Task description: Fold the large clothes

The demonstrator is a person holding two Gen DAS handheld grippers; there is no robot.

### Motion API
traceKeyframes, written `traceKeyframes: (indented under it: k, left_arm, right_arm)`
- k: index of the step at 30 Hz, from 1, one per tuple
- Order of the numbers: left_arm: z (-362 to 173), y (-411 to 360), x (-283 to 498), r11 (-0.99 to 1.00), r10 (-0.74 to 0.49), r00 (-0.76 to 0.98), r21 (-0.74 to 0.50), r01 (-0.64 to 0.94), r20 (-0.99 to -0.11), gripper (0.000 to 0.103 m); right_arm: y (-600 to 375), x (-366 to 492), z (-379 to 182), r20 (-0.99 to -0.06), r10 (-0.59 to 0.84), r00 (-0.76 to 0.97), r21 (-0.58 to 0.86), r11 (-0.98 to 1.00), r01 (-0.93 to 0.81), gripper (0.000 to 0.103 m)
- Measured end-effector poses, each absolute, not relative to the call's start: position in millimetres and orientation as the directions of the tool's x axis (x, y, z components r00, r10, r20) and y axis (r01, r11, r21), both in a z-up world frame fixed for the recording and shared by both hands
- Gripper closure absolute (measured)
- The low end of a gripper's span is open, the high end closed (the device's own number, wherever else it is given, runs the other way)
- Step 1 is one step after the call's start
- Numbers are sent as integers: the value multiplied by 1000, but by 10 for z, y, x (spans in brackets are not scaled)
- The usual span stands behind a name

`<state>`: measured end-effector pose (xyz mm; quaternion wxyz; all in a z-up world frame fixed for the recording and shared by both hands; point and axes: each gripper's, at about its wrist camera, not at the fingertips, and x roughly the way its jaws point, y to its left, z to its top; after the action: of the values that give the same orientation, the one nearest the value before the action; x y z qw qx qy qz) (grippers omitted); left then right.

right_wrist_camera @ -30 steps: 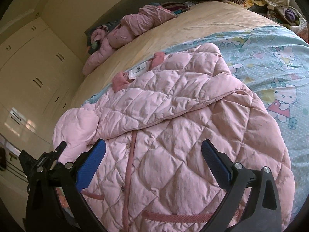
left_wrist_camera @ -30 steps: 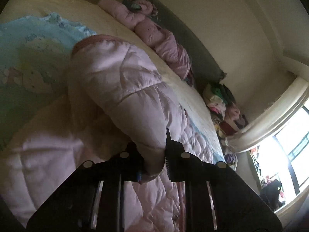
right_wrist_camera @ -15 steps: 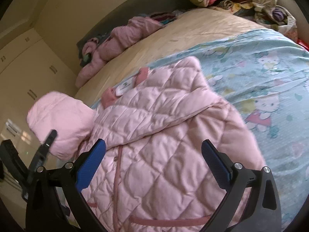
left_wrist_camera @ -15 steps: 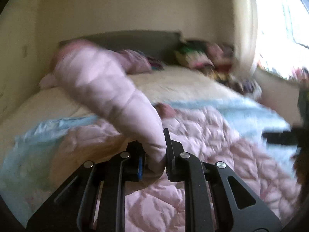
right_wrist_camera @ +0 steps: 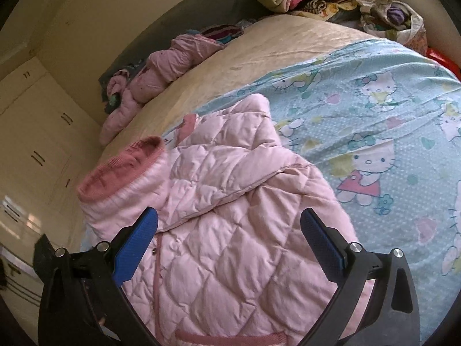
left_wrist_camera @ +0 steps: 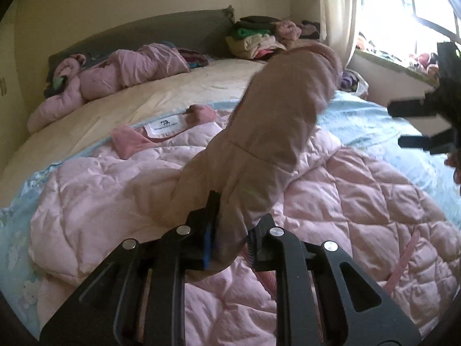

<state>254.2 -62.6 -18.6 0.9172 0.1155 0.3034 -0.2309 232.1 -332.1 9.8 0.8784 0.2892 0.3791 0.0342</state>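
Observation:
A pink quilted jacket lies front-up on the bed; it also shows in the left wrist view. My left gripper is shut on the jacket's sleeve and holds it raised over the jacket body, its cuff pointing toward the window. In the right wrist view the sleeve hangs at the left with its darker pink cuff up. My right gripper is open and empty above the jacket's lower front; it shows dark at the right edge of the left wrist view.
The bed has a blue cartoon-cat sheet and a cream cover. Another pink garment lies near the grey headboard. A pile of clothes sits at the far corner by the window. Cream wardrobes stand left.
My left gripper has swung the sleeve up and across the jacket toward the window side. My right gripper stays open over the jacket, drifting slightly.

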Motion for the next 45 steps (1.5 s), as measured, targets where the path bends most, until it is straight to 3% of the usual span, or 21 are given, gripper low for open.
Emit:
traceKeyframes:
  k: [5, 6, 7, 9, 14, 16, 18, 26, 31, 35, 41, 43, 45]
  left_arm:
    - [-183, -656, 2498, 856, -366, 692, 66, 513, -622, 75]
    - [-187, -670, 2476, 854, -365, 690, 72, 516, -625, 67]
    - [-188, -684, 2460, 852, -364, 691, 77, 518, -624, 50]
    - [-186, -710, 2408, 848, -373, 689, 73, 524, -622, 34]
    - [-188, -796, 2315, 831, -369, 676, 100, 548, -637, 30]
    - [-137, -792, 2267, 819, -399, 654, 71, 569, -642, 16]
    - [-98, -772, 2249, 801, -442, 619, 24, 598, -650, 9]
    - [71, -365, 2453, 853, -430, 646, -49, 519, -631, 9]
    - [186, 355, 2760, 931, -359, 715, -180, 317, -600, 9]
    - [228, 867, 2891, 961, -272, 759, -207, 183, -591, 9]
    - [257, 1507, 2967, 969, -176, 794, -244, 37, -582, 9]
    - [247, 1654, 2967, 961, -173, 796, -276, 9, -580, 9]
    - [233, 1762, 2980, 955, -161, 798, -294, -21, -580, 9]
  right_arm:
    - [-3297, 2413, 139, -629, 317, 710, 569, 810, 142, 4]
    - [-3296, 2430, 153, -623, 328, 711, 579, 804, 136, 4]
    - [-3294, 2452, 174, -617, 339, 710, 589, 797, 131, 4]
    - [-3285, 2498, 195, -613, 352, 707, 599, 791, 125, 4]
    - [-3190, 2629, 275, -597, 410, 690, 627, 774, 83, 4]
    - [-3146, 2690, 296, -592, 435, 678, 641, 765, 68, 4]
    - [-3108, 2738, 299, -589, 459, 665, 656, 753, 62, 4]
    - [-2966, 2920, 110, -611, 521, 596, 689, 720, 77, 5]
    - [-2846, 2986, -50, -620, 542, 567, 703, 705, 95, 18]
    - [-2768, 3044, -148, -637, 532, 557, 692, 714, 109, 24]
    - [-2681, 3124, -296, -659, 508, 555, 673, 728, 133, 46]
    - [-2652, 3150, -346, -661, 499, 561, 670, 730, 139, 62]
    - [-2624, 3179, -385, -660, 503, 559, 667, 735, 126, 70]
